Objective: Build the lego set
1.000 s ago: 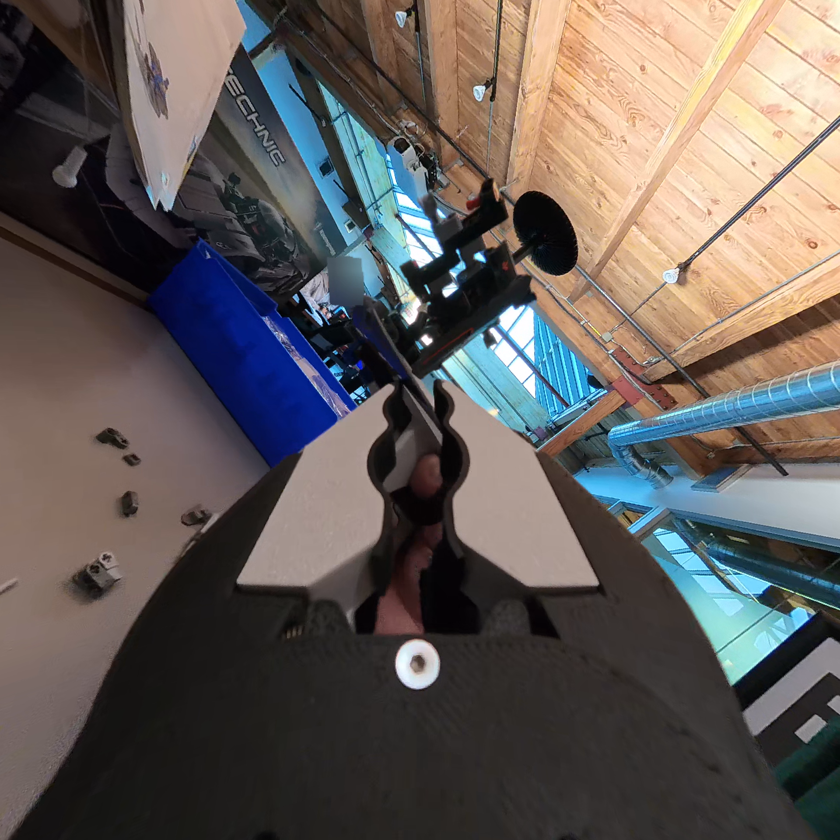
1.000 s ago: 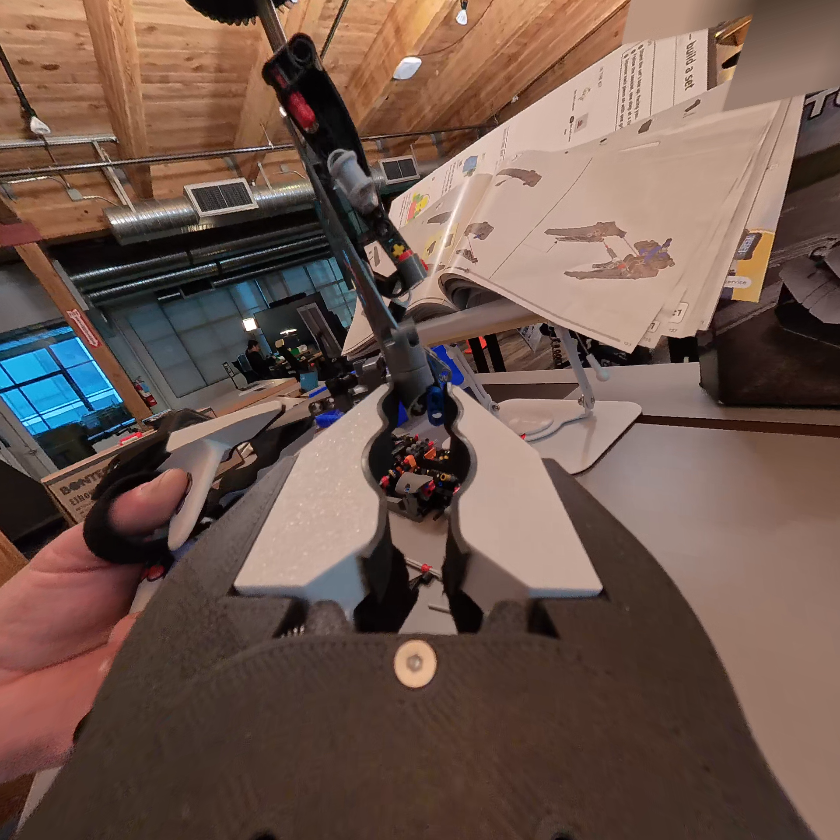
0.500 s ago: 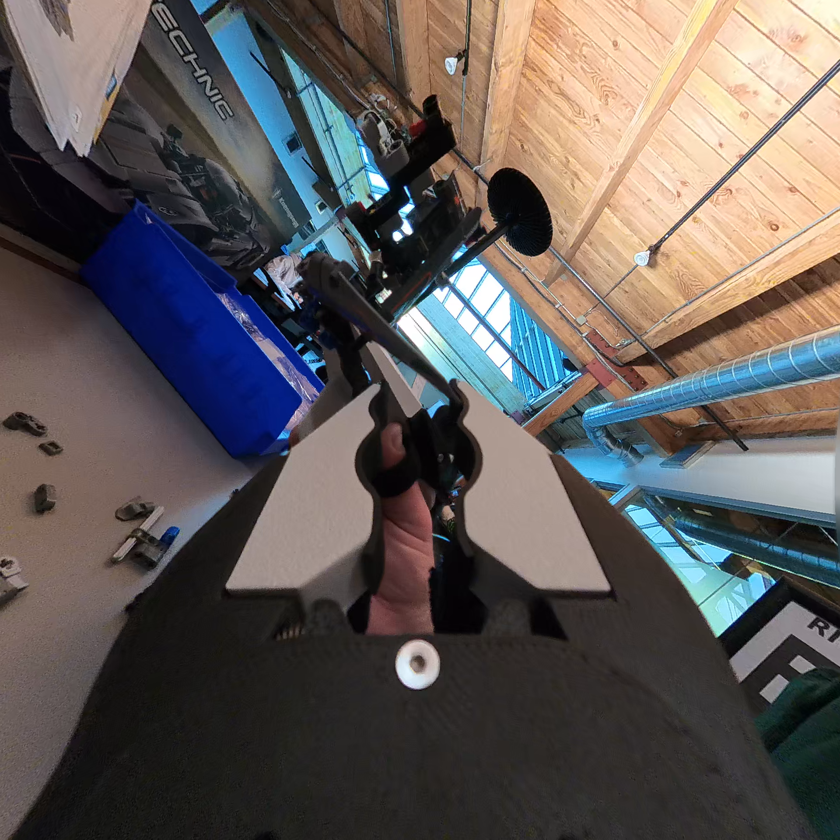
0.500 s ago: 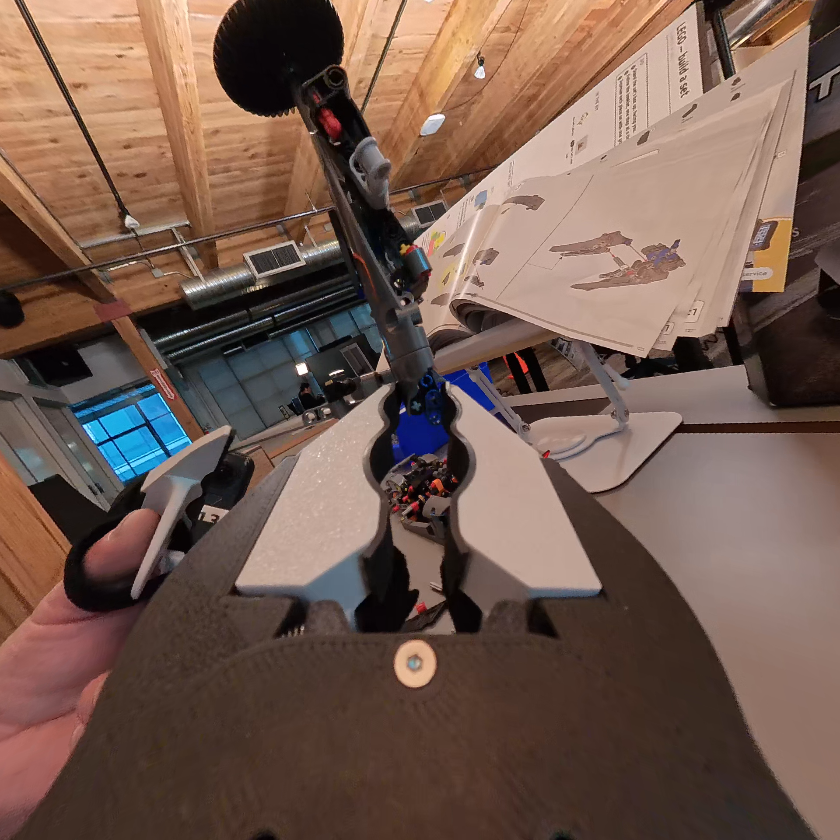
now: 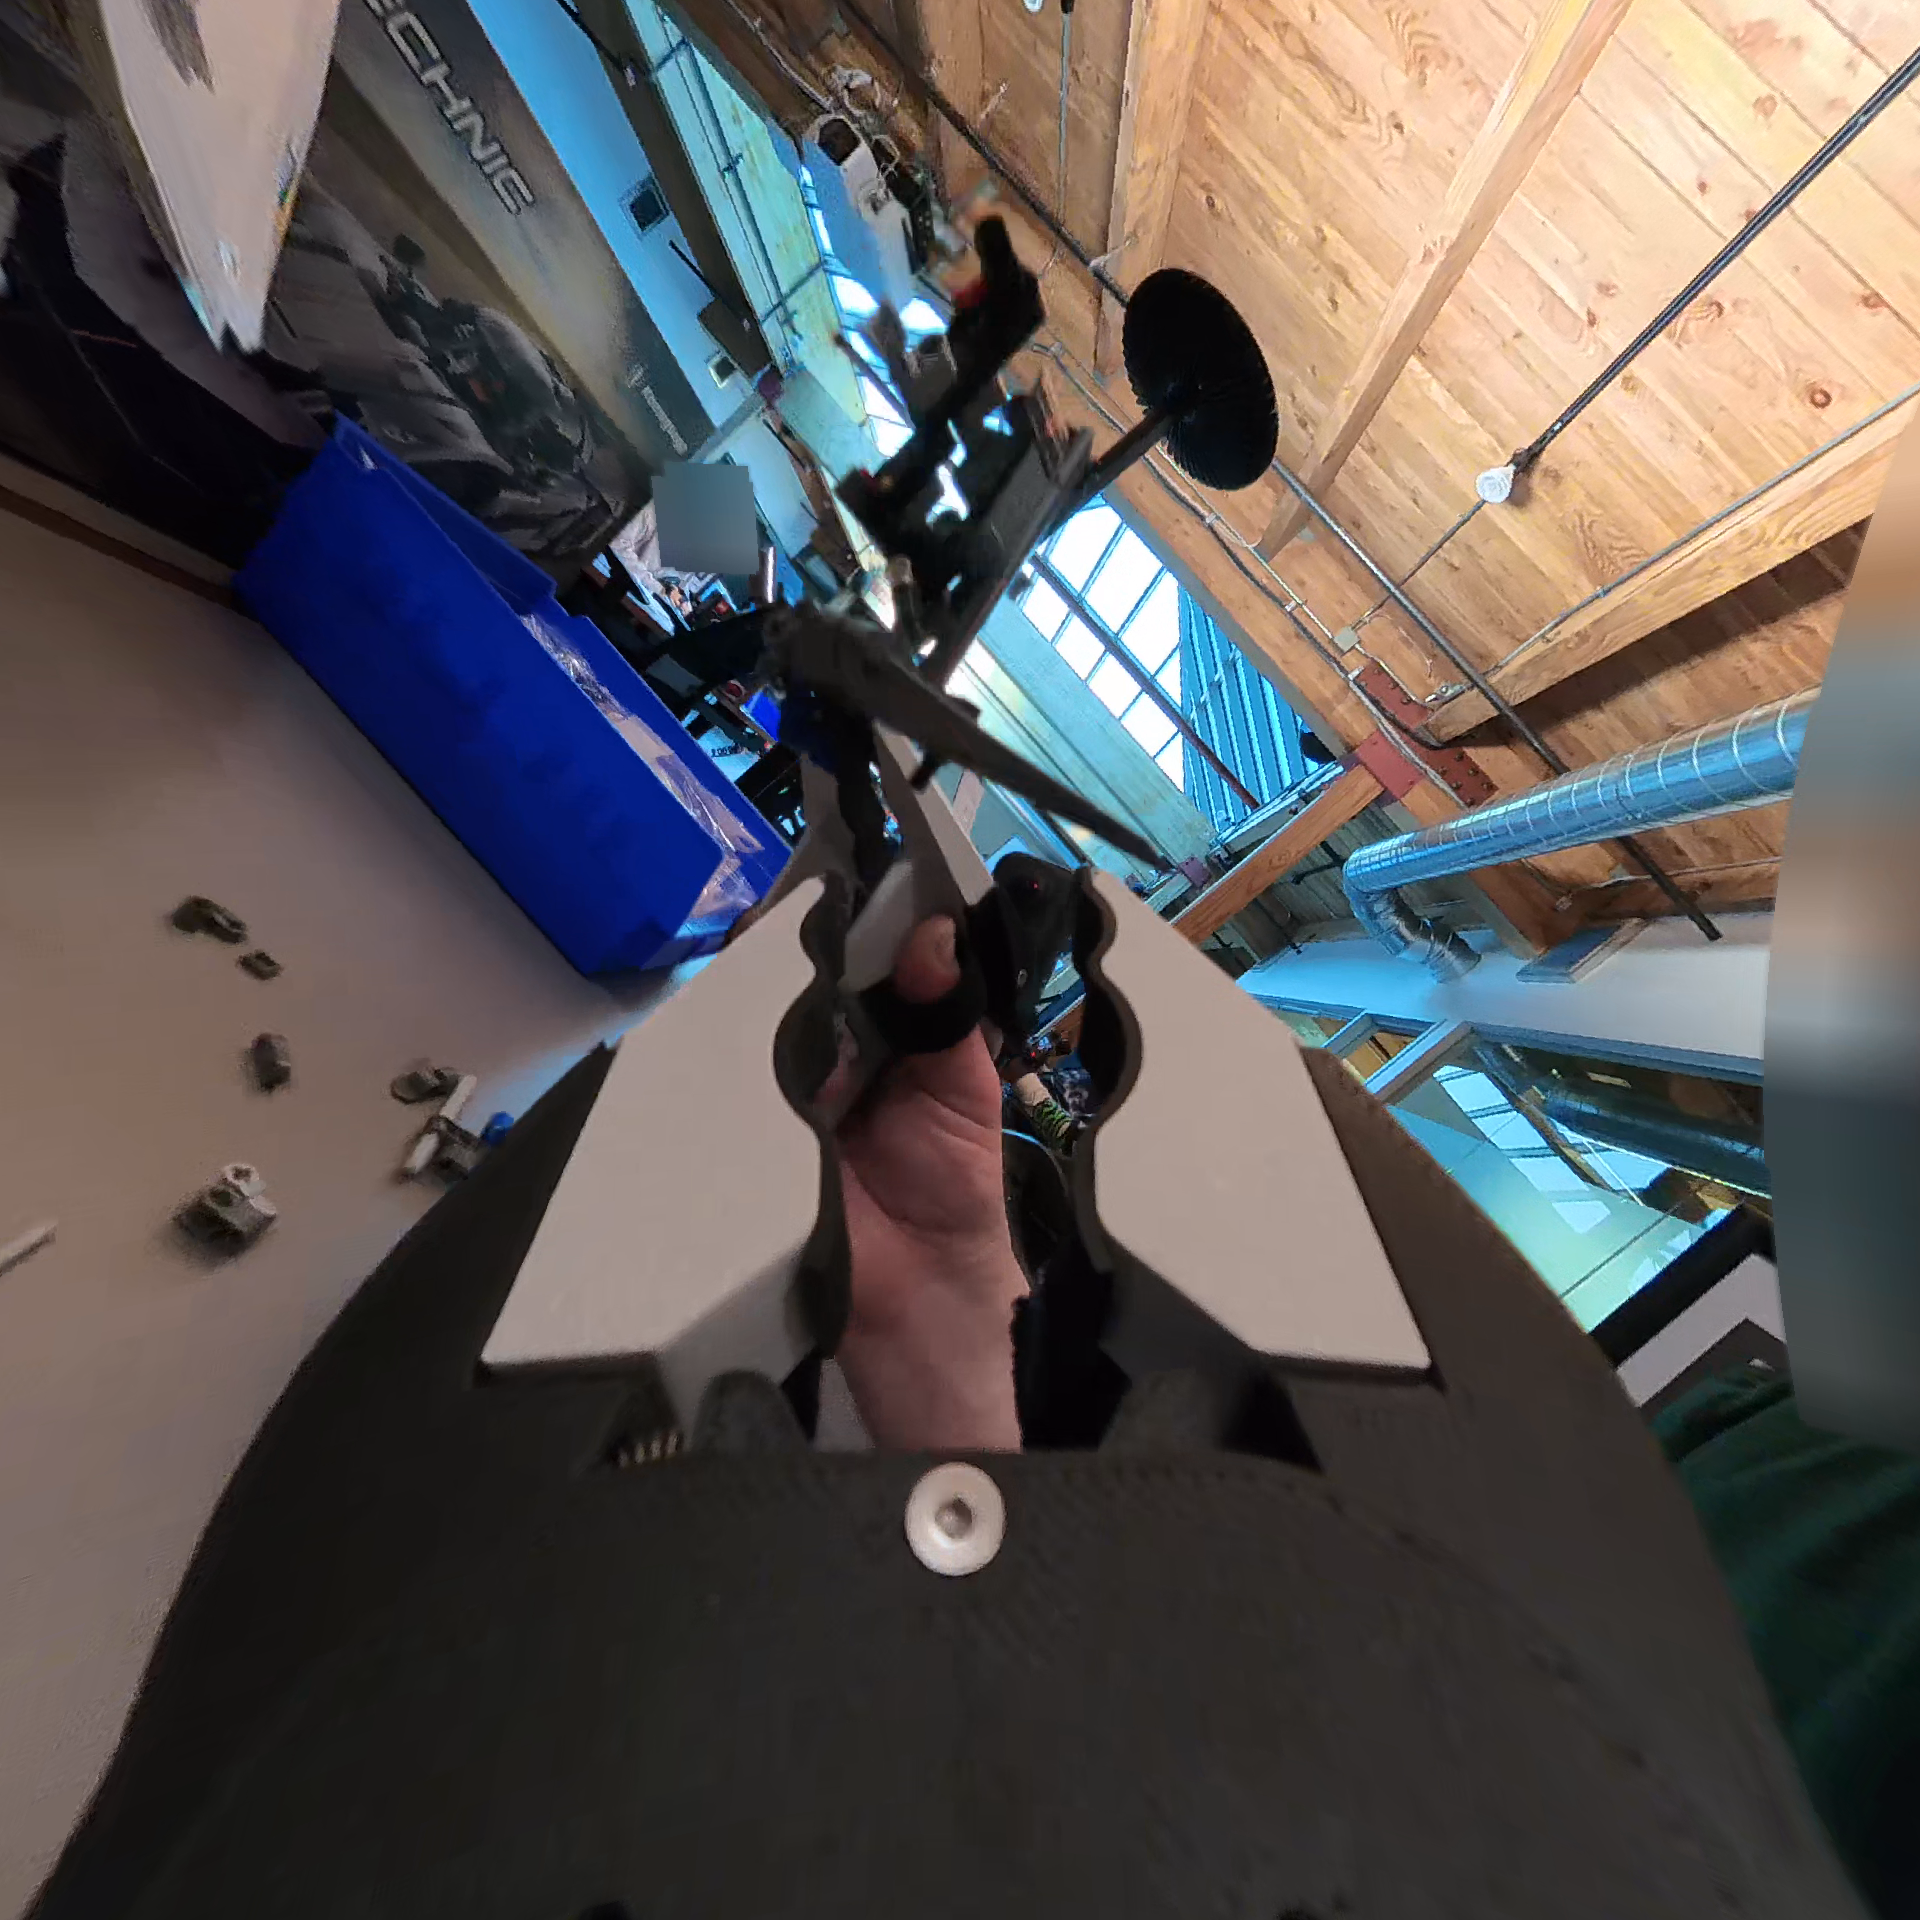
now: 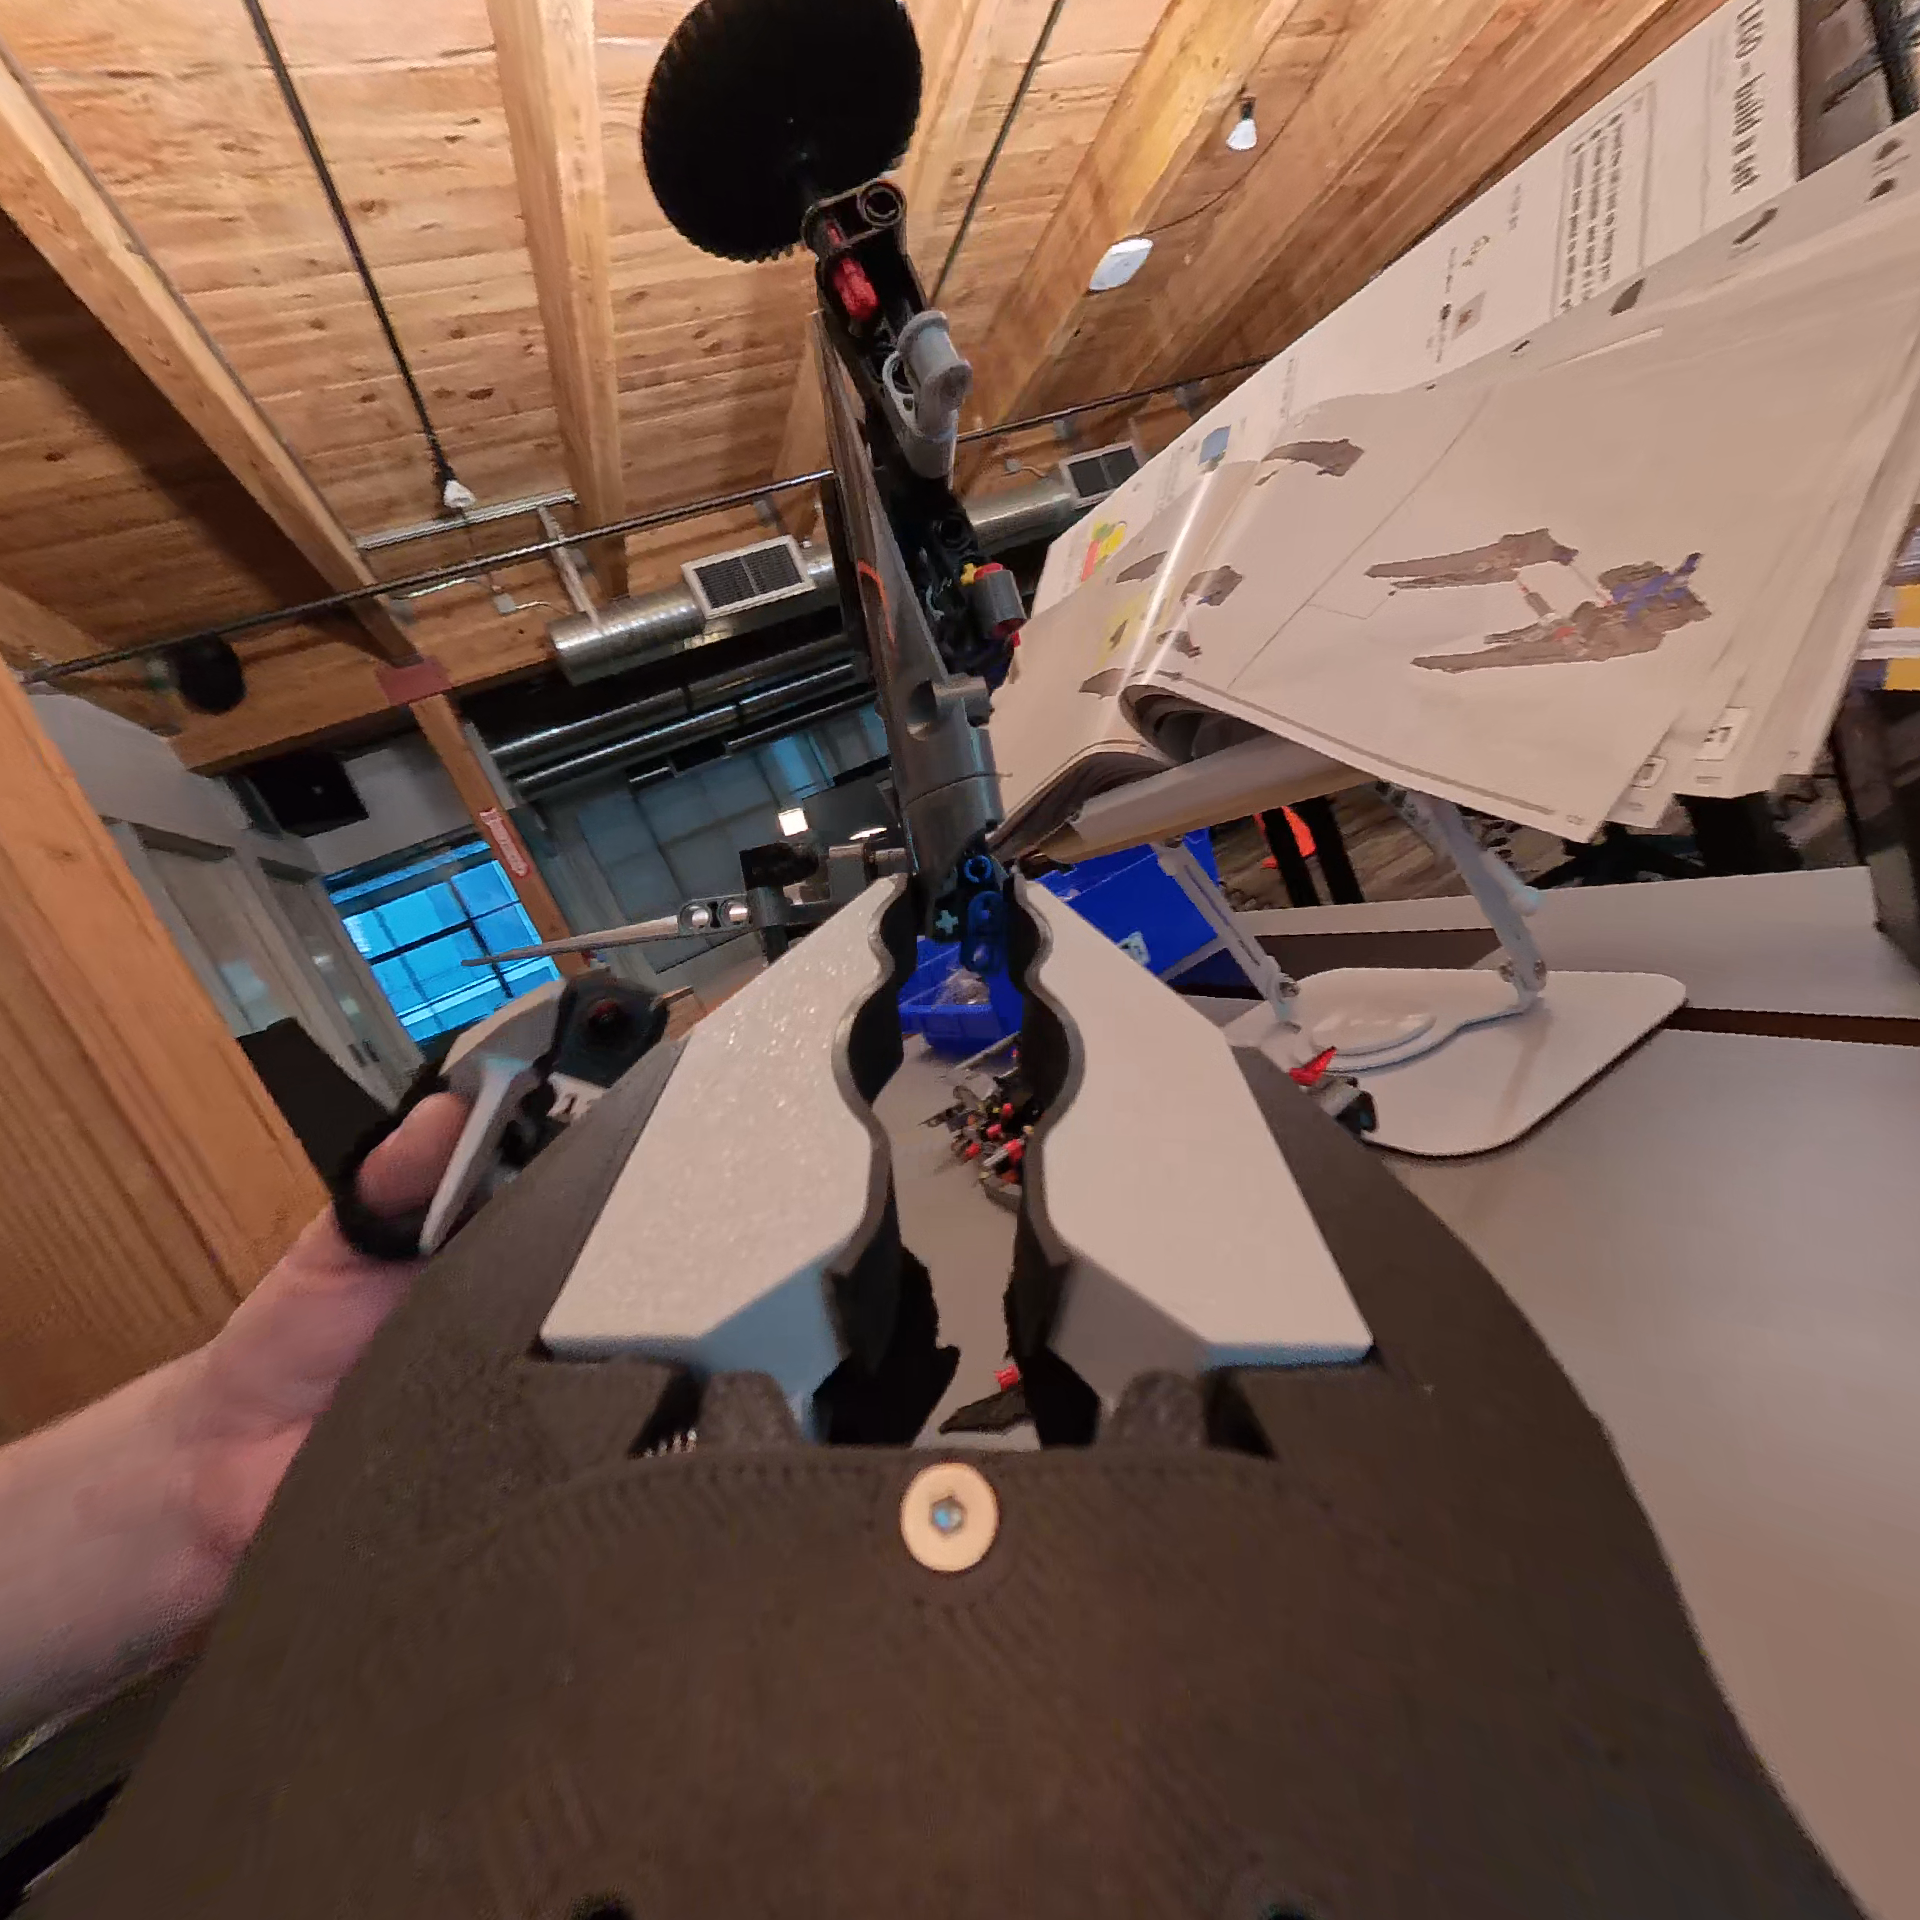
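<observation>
My right gripper [image 6: 956,904] is shut on the blue lower end of the lego assembly [image 6: 904,623] and holds it upright in the air. The assembly is a long dark beam structure with a black gear [image 6: 779,125] on top and a thin grey rod sticking out to the left. In the left wrist view the assembly [image 5: 977,457] and its gear [image 5: 1200,379] stand ahead of my left gripper [image 5: 956,899], whose jaws are apart and hold nothing. The left gripper also shows at the left of the right wrist view [image 6: 499,1091], near the rod's tip.
An open instruction booklet [image 6: 1507,623] rests on a white stand [image 6: 1455,1049] on the grey table [image 6: 1662,1247]. A pile of small parts [image 6: 987,1132] lies below the right gripper. A blue bin [image 5: 468,675], a dark set box [image 5: 436,312] and several loose grey pieces [image 5: 223,1205] are on the left. About 9 cm separates my left fingertips from my right.
The left gripper's jaws have spread wider. The right gripper has tilted up with the assembly, bringing the gear fully into its view.
</observation>
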Demonstrator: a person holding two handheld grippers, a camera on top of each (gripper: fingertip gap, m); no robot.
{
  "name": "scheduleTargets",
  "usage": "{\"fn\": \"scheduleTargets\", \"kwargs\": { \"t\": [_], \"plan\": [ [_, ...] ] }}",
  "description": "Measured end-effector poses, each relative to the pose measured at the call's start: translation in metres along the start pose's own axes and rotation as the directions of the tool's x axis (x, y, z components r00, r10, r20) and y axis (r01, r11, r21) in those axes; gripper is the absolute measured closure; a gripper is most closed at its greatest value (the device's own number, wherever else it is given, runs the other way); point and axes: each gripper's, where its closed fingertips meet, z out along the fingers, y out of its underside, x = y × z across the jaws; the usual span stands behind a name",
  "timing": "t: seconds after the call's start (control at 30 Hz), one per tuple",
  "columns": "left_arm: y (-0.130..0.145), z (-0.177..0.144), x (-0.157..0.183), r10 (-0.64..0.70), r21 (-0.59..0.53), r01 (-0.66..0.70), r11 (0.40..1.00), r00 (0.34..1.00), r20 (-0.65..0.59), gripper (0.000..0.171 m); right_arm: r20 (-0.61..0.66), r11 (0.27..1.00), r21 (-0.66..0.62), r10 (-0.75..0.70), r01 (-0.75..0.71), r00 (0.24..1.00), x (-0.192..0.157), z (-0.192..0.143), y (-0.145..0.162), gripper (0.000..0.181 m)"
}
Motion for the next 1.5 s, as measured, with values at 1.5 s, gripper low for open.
{"fn": "scheduleTargets", "kwargs": {
  "t": [1.5],
  "plan": [
    [-0.002,0.024,-0.012,-0.109,-0.114,0.108,0.988,0.994,-0.005,0.167,0.013,0.973,-0.118,-0.200,0.200,0.980,-0.017,-0.011,0.002,0.136]
  ]
}}
